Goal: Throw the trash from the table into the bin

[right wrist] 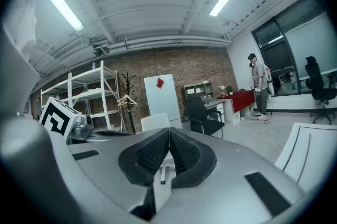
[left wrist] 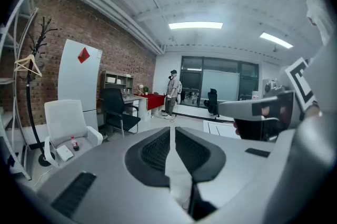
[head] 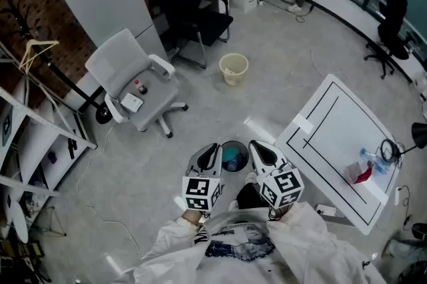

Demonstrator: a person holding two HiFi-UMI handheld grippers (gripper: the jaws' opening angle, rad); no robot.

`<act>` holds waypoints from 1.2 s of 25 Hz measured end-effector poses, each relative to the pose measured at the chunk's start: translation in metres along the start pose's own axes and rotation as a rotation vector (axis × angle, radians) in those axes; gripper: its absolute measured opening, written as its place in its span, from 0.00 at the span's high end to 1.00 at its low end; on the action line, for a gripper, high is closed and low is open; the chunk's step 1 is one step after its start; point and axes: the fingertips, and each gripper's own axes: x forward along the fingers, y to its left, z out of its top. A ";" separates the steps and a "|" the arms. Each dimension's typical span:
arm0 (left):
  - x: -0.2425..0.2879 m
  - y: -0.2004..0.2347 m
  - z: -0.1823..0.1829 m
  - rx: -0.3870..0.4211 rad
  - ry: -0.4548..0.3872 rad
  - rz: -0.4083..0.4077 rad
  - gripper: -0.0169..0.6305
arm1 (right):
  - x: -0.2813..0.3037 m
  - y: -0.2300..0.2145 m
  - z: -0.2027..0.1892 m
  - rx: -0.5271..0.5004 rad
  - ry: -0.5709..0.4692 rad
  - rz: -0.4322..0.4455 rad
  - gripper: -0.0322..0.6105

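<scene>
White table (head: 333, 136) at right, grey floor (head: 267, 96), brick wall (left wrist: 118, 47), white chair (head: 120, 63)

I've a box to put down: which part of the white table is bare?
The white table is bare over most of its top, from the tape strip at its left edge to the red item. Crowded: the right end, with that item, a plastic bottle and a black cable.

Grey left tool (head: 212, 149) and right tool (head: 257, 147) bear black-and-white marker cubes (head: 202, 193); sleeves (head: 175, 243) seem white.
</scene>
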 end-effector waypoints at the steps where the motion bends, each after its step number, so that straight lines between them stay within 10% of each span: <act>1: -0.001 -0.003 0.003 0.001 -0.009 -0.003 0.92 | -0.003 0.000 0.001 0.002 -0.002 -0.002 0.92; 30: -0.028 -0.009 0.008 0.011 -0.012 0.003 0.96 | -0.018 0.018 0.011 0.004 -0.022 0.000 0.92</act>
